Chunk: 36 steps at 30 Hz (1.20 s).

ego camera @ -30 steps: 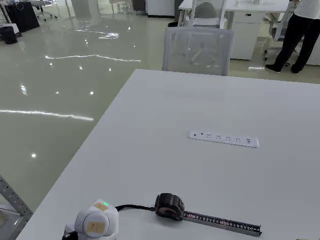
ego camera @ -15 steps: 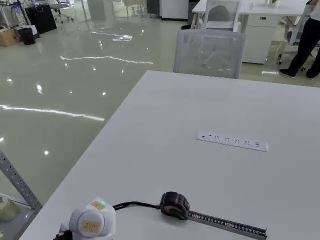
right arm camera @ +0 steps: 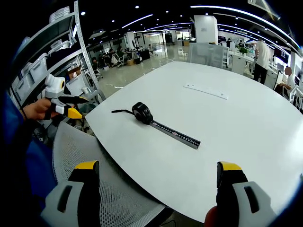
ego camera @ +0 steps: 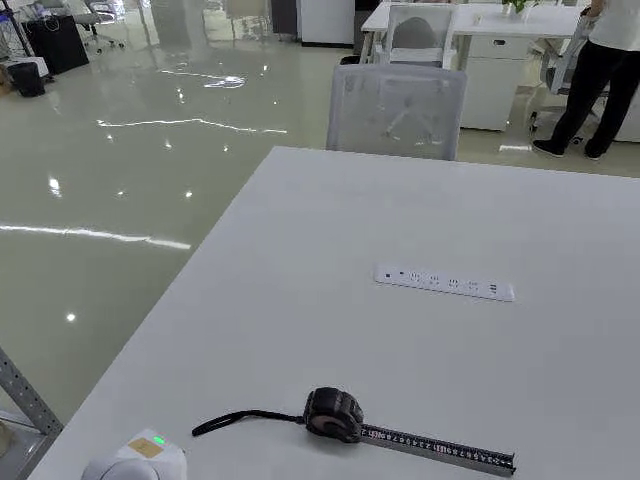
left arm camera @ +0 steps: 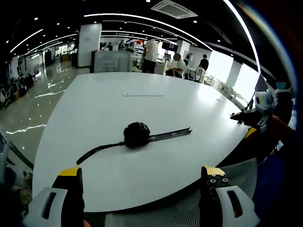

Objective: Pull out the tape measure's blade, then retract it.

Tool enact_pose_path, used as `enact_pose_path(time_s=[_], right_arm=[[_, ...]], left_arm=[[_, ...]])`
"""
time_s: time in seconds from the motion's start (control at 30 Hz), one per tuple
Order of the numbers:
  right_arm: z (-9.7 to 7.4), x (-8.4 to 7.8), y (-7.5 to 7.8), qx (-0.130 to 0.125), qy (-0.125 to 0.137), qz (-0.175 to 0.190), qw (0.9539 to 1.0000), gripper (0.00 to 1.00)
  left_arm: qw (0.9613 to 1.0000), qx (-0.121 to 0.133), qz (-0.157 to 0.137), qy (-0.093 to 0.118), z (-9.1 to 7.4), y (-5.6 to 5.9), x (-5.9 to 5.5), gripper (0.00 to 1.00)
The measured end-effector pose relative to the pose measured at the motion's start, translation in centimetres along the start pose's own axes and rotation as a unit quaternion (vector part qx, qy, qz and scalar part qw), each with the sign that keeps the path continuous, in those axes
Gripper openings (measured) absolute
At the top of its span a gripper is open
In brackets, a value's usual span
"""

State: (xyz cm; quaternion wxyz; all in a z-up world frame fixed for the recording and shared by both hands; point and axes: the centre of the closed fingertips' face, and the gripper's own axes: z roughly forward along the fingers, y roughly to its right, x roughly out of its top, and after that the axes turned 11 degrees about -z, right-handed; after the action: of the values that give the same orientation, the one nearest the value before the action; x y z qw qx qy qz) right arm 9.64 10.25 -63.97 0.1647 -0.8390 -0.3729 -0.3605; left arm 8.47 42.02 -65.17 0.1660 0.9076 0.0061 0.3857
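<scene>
A black, rounded tape measure [ego camera: 333, 413] lies on the white worktop [ego camera: 400, 220] near its front edge. Its dark blade [ego camera: 435, 448] with pale markings is drawn out flat to the right, and a thin black wrist strap [ego camera: 240, 418] trails off the other side of the case. Farther along the worktop, well apart from it, sits a long white power strip [ego camera: 444, 283]. A grey mesh office chair [ego camera: 397, 100] stands at the far end, with a person in dark trousers [ego camera: 600, 70] on the glossy floor behind.

The left gripper [left arm camera: 142, 171] hangs off the near edge of the worktop, its yellow-tipped fingers [left arm camera: 71, 187] spread wide with nothing between them. The tape measure [left arm camera: 137, 134] lies ahead of it, untouched. In the head view, a white housing with a green light [ego camera: 135, 462] (the left gripper's, as far as I can tell) pokes in at the bottom left corner.

The right gripper [right arm camera: 157, 165] also hangs off the edge, over a pale mesh chair back [right arm camera: 109, 179]. Its fingers [right arm camera: 87, 184] are likewise spread wide and hold nothing. The tape measure [right arm camera: 142, 112] and its blade [right arm camera: 175, 134] lie ahead on the worktop.
</scene>
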Motion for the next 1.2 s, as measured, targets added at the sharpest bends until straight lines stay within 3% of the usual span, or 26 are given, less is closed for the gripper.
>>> enact_pose_path(time_s=[0.27, 0.43, 0.9, 1.2], right_arm=[[-0.2, 0.0, 0.5, -0.007, 0.001, -0.006, 1.0, 1.0], [0.0, -0.1, 0.9, -0.01, 0.002, -0.005, 0.9999, 1.0], [1.7, -0.7, 0.3, 0.005, -0.014, -0.026, 0.9995, 1.0], [3.0, -0.8, 1.1, 0.008, -0.014, -0.031, 0.9994, 0.98]], left_arm=[[0.9998, 0.0, -0.005, -0.017, 0.6, 0.9, -0.1, 1.0], [0.9998, 0.002, -0.015, -0.015, 1.1, 1.3, 0.0, 1.0], [0.9992, 0.025, -0.022, -0.023, 3.2, 1.2, -0.2, 1.0], [0.999, 0.032, -0.021, -0.025, 4.3, 1.6, -0.4, 1.0]])
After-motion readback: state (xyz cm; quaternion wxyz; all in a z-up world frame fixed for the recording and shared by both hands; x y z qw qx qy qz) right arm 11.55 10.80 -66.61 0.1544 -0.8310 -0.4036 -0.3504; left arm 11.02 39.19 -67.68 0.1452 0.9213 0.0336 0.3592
